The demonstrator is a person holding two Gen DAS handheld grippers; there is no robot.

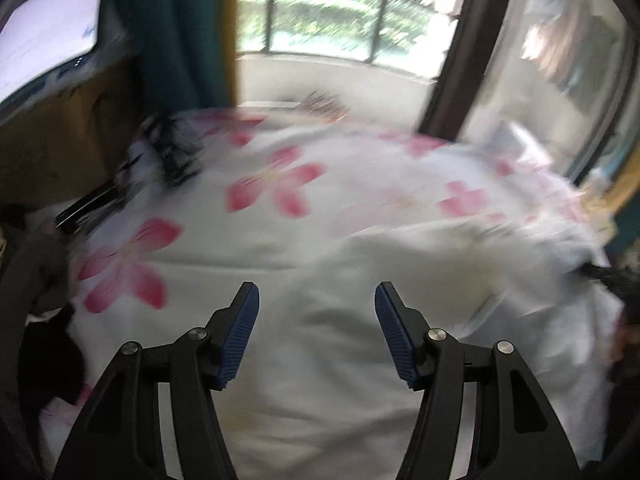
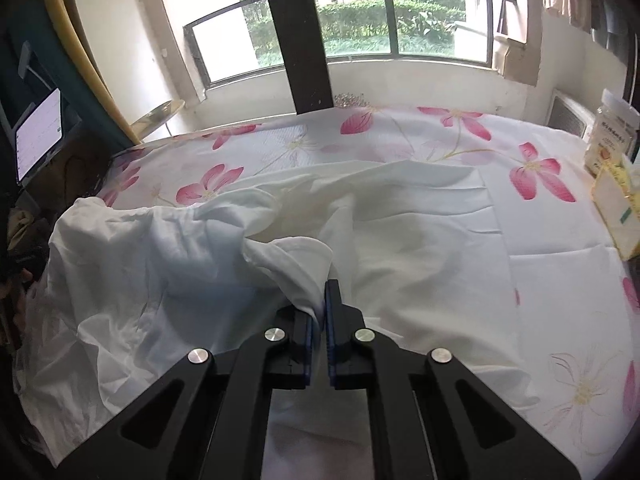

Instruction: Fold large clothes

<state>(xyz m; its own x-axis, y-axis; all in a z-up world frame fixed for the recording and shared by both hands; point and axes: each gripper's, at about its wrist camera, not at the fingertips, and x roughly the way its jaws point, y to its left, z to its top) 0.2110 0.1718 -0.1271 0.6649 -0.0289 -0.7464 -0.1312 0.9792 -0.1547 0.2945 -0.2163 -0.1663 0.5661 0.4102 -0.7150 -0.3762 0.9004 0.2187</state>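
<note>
A large white garment [image 2: 168, 264] lies crumpled on a table covered by a white cloth with pink flowers [image 2: 532, 176]. My right gripper [image 2: 322, 300] is shut on a bunched fold of the garment [image 2: 296, 264] near its middle and holds it slightly raised. In the left wrist view, which is blurred, the garment [image 1: 320, 344] lies under my left gripper [image 1: 317, 300], which is open and empty just above it.
A jar [image 2: 612, 132] and a yellow box [image 2: 618, 208] stand at the table's right edge. A tablet screen [image 2: 38, 136] glows at the left. Dark cables [image 1: 172, 148] lie at the far left of the table. A window is behind.
</note>
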